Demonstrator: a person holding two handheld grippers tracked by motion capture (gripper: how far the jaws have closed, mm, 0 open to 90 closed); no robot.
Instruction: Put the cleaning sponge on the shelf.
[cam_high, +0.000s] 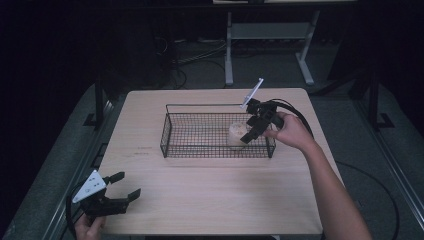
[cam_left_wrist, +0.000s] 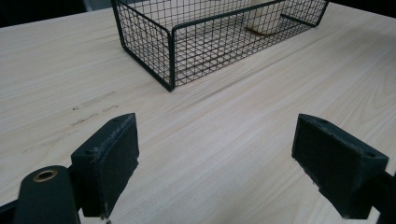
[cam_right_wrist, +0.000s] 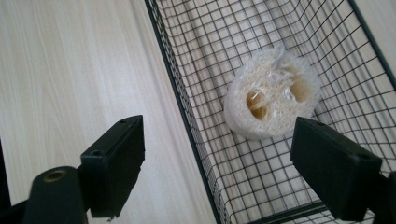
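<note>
We hold the right gripper (cam_high: 248, 131) jaws apart above the loofah (cam_high: 236, 135), upright at the basket's (cam_high: 172, 136) 3 o'clock end, while the left gripper (cam_high: 124, 186), also spread, idles at the table's 7 o'clock corner.

High view looks down; both gripper views share the basket (cam_left_wrist: 168, 56)

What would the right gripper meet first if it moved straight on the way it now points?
Probably the near wall of the wire basket, which runs between the open jaws of the right gripper. One jaw would pass inside, toward the loofah piece, the other outside over the table. Depth is uncertain.
</note>
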